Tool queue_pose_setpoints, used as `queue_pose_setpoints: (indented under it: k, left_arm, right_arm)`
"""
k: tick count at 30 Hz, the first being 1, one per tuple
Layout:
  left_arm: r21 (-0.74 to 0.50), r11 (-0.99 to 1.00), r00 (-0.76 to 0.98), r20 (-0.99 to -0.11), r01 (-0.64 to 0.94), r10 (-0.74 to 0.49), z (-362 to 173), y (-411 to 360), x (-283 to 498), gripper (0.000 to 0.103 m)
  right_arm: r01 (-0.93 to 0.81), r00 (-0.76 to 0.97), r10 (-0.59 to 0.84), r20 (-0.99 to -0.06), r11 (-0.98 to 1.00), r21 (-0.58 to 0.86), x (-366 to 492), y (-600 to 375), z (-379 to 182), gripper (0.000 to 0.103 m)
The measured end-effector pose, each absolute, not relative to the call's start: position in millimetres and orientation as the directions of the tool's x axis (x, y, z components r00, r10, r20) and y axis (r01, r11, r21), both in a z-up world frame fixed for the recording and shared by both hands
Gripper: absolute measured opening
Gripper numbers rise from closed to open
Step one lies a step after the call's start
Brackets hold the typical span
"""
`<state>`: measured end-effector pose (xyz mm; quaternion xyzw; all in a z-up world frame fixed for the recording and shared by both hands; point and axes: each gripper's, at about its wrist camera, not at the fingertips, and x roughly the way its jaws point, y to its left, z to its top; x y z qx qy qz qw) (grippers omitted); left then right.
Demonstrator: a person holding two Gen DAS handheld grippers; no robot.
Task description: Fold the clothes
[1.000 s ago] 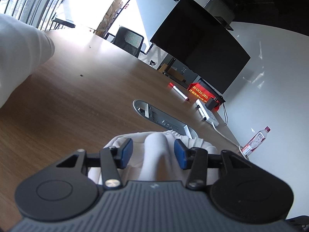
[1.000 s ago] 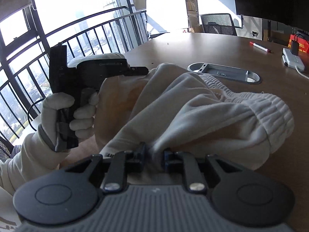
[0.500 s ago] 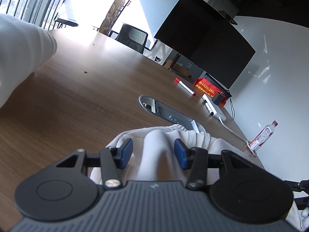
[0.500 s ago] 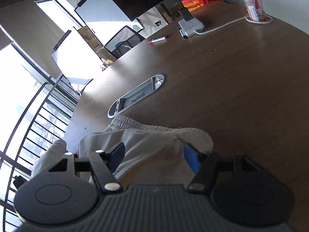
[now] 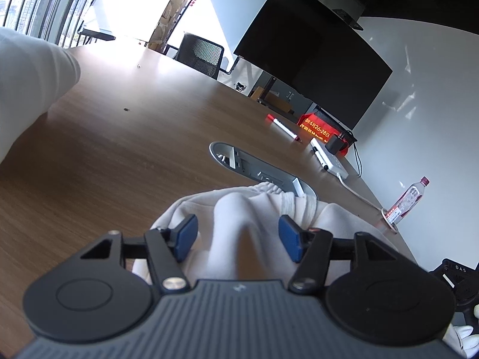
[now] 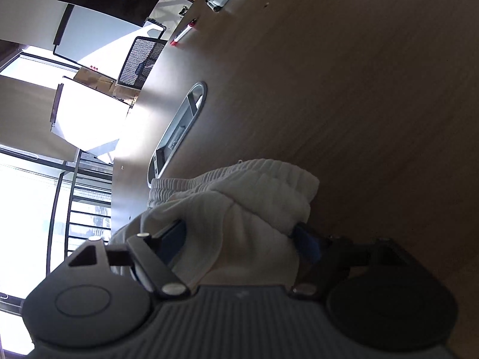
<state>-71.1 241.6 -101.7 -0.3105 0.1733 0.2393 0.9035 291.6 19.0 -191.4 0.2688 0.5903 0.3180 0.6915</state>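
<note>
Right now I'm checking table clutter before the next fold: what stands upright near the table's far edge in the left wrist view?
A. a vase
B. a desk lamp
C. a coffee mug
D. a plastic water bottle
D: a clear plastic water bottle with a pink cap stands upright on the wooden table.

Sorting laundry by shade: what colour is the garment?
Off-white garment, clearest in the right wrist view.

We see the garment (image 5: 239, 209) on the tabletop (image 5: 119, 155), the cable tray (image 5: 254, 170) just behind it, marker (image 5: 283, 127) and bottle (image 5: 407, 199) farther back.
</note>
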Motion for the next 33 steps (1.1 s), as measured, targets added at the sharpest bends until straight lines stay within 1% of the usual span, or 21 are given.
queue_pose_setpoints:
  k: [1,2,3,5,6,7,8,9,11,16,19,22,24,26,31,33]
  left_arm:
    - [-0.48,0.693,0.826,-0.464,-0.537,0.319,-101.4,241.3,-71.0,0.062]
    - [-0.481,0.695,0.827,-0.466,-0.534,0.314,-101.2,240.7,-70.6,0.062]
    - [-0.481,0.697,0.828,-0.468,-0.531,0.308,-101.1,240.0,-70.2,0.063]
    - [-0.479,0.704,0.83,-0.473,-0.525,0.296,-100.9,238.3,-68.9,0.063]
    - [-0.477,0.709,0.831,-0.476,-0.52,0.289,-100.8,236.4,-67.2,0.063]
    - [-0.475,0.715,0.833,-0.478,-0.513,0.281,-100.9,234.6,-65.7,0.063]
    - [-0.473,0.721,0.834,-0.479,-0.506,0.272,-101.1,232.9,-64.3,0.063]
    - [-0.469,0.727,0.834,-0.483,-0.502,0.265,-101.4,230.9,-62.7,0.063]
    - [-0.452,0.737,0.829,-0.493,-0.502,0.262,-103.2,224.2,-59.0,0.063]
    - [-0.404,0.767,0.821,-0.505,-0.499,0.268,-104.6,210.0,-52.1,0.063]
    - [-0.425,0.761,0.833,-0.485,-0.491,0.267,-104.0,211.8,-54.8,0.063]
    - [-0.451,0.747,0.848,-0.449,-0.488,0.283,-102.9,214.4,-58.9,0.065]
    - [-0.457,0.742,0.851,-0.435,-0.49,0.295,-104.0,215.4,-59.6,0.074]
    - [-0.462,0.737,0.853,-0.422,-0.493,0.306,-105.3,216.3,-60.1,0.08]
    - [-0.475,0.726,0.858,-0.391,-0.498,0.333,-108.5,218.5,-61.4,0.082]
    - [-0.48,0.721,0.859,-0.378,-0.5,0.344,-109.8,219.3,-61.9,0.082]
  right_arm:
    - [-0.12,0.106,0.754,-0.648,0.657,0.745,291.1,22.1,-190.1,0.078]
    - [-0.134,0.123,0.75,-0.65,0.662,0.737,288.9,25.0,-186.2,0.07]
    - [-0.148,0.14,0.745,-0.652,0.667,0.73,286.8,28.0,-182.4,0.065]
    - [-0.176,0.174,0.735,-0.655,0.678,0.714,282.6,33.8,-174.7,0.046]
    - [-0.19,0.191,0.731,-0.656,0.683,0.706,280.5,36.8,-170.8,0.04]
    - [-0.211,0.216,0.724,-0.655,0.689,0.693,278.2,40.1,-164.0,0.027]
    - [-0.248,0.255,0.715,-0.651,0.699,0.671,275.5,44.3,-151.3,0.02]
    - [-0.283,0.295,0.706,-0.644,0.708,0.647,272.9,48.4,-138.7,0.018]
    - [-0.352,0.342,0.709,-0.617,0.705,0.615,268.2,57.8,-115.3,0.016]
    - [-0.491,0.337,0.774,-0.536,0.63,0.602,245.2,85.9,-63.3,0.015]
    - [-0.572,0.307,0.803,-0.511,0.585,0.575,218.4,105.5,-46.9,0.015]
    - [-0.637,0.271,0.819,-0.506,0.546,0.543,190.7,126.1,-38.0,0.015]
    - [-0.688,0.25,0.831,-0.496,0.513,0.513,168.9,128.4,-32.9,0.015]
    - [-0.739,0.221,0.845,-0.487,0.471,0.481,142.6,121.0,-35.4,0.015]
    - [-0.845,0.14,0.852,-0.504,0.369,0.388,82.8,101.0,-47.0,0.017]
    - [-0.872,0.089,0.852,-0.516,0.317,0.374,60.7,92.5,-64.1,0.018]
